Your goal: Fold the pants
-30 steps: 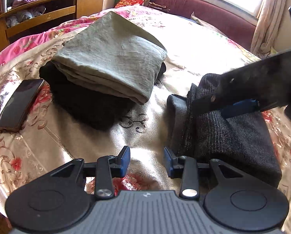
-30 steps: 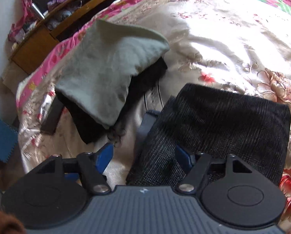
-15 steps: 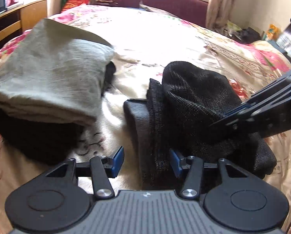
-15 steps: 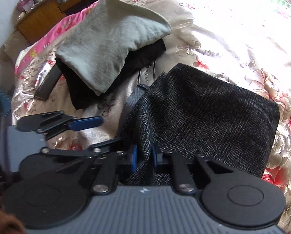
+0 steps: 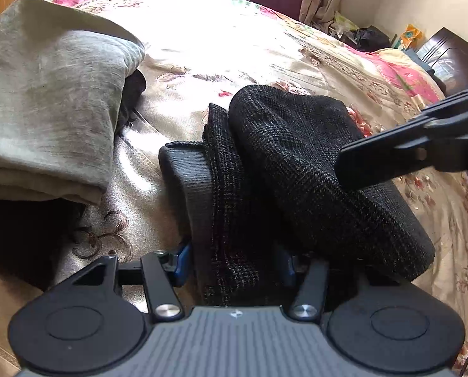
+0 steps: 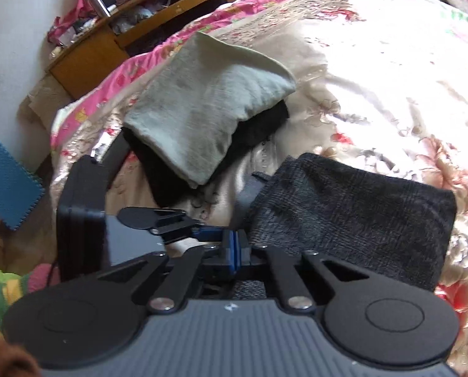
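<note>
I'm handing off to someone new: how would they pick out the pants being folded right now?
On the floral bedspread, find the two fabric piles. The dark checked pants are the lone bundle with a grey ribbed waistband, lying apart from the stack topped by a pale green folded cloth. Both the left gripper and right gripper are at them.
</note>
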Tool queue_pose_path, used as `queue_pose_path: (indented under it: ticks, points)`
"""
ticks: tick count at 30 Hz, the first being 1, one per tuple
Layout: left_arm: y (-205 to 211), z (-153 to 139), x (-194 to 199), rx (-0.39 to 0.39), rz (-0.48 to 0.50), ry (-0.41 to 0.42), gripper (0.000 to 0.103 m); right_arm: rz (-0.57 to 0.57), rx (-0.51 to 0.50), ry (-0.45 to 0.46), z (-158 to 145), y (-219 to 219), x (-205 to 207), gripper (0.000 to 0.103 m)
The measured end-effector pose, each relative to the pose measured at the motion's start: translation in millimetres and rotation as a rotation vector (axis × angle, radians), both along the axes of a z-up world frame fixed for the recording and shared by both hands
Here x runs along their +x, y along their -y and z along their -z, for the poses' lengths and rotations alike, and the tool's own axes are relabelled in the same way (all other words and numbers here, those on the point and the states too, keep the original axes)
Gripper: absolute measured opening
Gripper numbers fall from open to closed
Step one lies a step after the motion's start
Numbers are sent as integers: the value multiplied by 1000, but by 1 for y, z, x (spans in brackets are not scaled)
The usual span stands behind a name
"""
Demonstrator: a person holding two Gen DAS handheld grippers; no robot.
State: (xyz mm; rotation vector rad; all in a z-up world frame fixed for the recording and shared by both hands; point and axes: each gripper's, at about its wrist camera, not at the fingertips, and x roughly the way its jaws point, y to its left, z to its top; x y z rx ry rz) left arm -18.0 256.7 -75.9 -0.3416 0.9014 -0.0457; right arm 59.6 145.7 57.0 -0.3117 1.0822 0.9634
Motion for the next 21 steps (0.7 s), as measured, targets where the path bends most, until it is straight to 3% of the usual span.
queue_pose_path:
  ticks: [3, 6, 10, 13, 14, 16, 18, 21]
  points:
    - [1, 3, -2, -8, -25, 11, 66, 61, -25, 39, 7, -7, 6, 9]
    - [4, 3, -3, 2, -31, 16, 66, 91, -71, 75, 19, -22, 11, 37]
    - [4, 3, -2, 13, -7, 19, 66, 104, -117, 42, 38, -35, 9, 52]
    - [4, 3, 1, 20, 10, 21, 66, 76, -193, 157, 52, -34, 6, 47]
    - [5, 3, 1, 28, 15, 22, 66, 65, -184, 147, 53, -29, 9, 46]
    - [7, 4, 2, 43, 20, 25, 66, 86, -151, 43, 49, -22, 19, 21]
    - [6, 5, 2, 39, 15, 29, 67, 122, -76, -88, 40, -18, 28, 12]
    - [5, 5, 0, 26, 13, 33, 67, 71, 56, -172, 16, -28, 21, 2]
